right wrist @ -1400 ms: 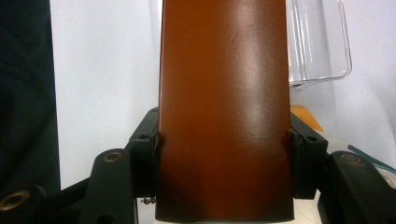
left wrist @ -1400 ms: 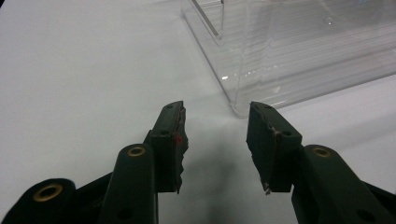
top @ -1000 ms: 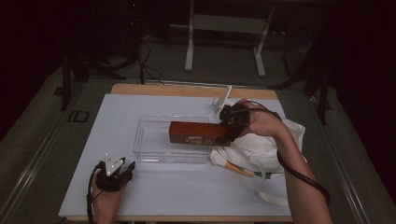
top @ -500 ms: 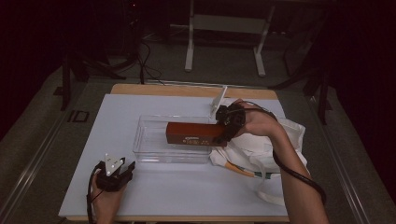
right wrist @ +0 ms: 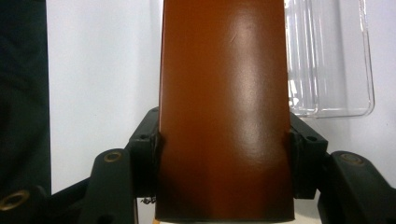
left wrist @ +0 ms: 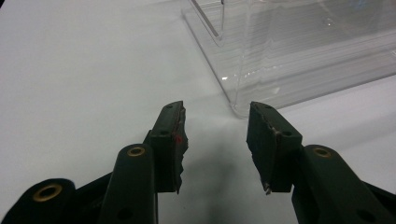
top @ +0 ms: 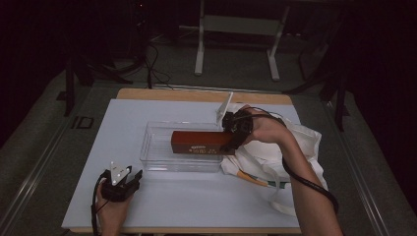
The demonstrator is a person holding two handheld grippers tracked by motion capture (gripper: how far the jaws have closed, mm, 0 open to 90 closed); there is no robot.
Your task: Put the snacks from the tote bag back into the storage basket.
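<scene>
Right gripper [top: 231, 140] of yours has its jaws about halfway closed, clamped across the width of the long reddish-brown cardboard box [top: 201, 143] at its 3 o'clock end. In the right gripper view both pads press flat on the box's [right wrist: 224, 112] long side faces. The box hangs over the clear rectangular plastic bin [top: 162, 147] in the middle of the white table mat [top: 108, 128], roughly level, with its far end pointing to 9 o'clock.

Handling-wise, I'd guess it's a stiff, fairly light carton with a glossy skin, so it could slip or pivot since you're holding one end only. A squeeze on the side walls near the end cap is the smart spot, because the middle of a hollow carton would probably cave.

Your left gripper [top: 120, 183] rests at 7 o'clock on the mat, jaws well apart with nothing between them [left wrist: 215, 140], just short of the bin's corner [left wrist: 243, 100]. The white cloth bag [top: 295, 152] sits at 4 o'clock.
</scene>
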